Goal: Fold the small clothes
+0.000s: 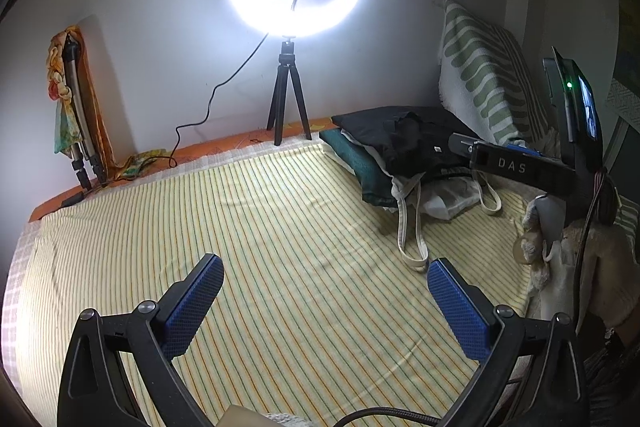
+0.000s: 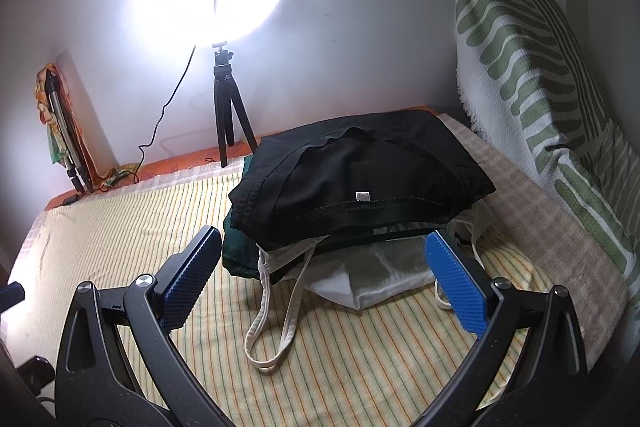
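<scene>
The right gripper (image 2: 322, 259) is wide open and holds nothing. The black clothes pile (image 2: 360, 179) sits at its 12 o'clock, very near, lying long from side to side. The left gripper (image 1: 324, 279), open and empty too, sees the pile at 2 o'clock, farther away.

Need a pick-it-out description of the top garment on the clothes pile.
On the striped bed sheet, right of the ring-light tripod, sits a clothes pile. The black garment lies on top, over a green item and a white bag; only it bears a small white tag.
</scene>
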The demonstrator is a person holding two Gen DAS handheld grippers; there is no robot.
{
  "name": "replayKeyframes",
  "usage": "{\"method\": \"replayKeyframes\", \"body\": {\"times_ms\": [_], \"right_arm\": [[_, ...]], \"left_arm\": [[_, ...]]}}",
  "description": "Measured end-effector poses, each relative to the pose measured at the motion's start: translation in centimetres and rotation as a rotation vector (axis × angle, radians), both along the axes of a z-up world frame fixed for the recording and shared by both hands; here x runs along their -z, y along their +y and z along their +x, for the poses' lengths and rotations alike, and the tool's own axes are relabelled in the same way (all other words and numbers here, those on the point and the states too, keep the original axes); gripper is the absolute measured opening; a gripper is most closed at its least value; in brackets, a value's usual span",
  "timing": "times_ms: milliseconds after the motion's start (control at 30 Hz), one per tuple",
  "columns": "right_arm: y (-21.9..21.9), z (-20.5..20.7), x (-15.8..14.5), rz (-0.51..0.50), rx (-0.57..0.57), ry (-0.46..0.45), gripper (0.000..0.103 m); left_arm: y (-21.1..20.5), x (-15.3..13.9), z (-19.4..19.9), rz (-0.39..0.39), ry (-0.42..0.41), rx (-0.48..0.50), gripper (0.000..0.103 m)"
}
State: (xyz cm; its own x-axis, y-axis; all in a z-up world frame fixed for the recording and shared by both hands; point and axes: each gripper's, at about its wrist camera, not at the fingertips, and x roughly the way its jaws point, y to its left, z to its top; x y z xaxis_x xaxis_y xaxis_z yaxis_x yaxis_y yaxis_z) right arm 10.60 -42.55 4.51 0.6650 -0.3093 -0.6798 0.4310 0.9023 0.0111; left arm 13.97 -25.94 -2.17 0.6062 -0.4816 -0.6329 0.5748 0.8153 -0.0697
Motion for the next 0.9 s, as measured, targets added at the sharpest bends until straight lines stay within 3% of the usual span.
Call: {"method": "replayKeyframes", "body": {"times_ms": [900], "right_arm": [[0.11, 0.46, 0.87, 0.019, -0.018, 0.023, 0.103]], "left_arm": [[0.12, -0.13, -0.16, -0.001, 0.005, -0.001, 0.103]]}}
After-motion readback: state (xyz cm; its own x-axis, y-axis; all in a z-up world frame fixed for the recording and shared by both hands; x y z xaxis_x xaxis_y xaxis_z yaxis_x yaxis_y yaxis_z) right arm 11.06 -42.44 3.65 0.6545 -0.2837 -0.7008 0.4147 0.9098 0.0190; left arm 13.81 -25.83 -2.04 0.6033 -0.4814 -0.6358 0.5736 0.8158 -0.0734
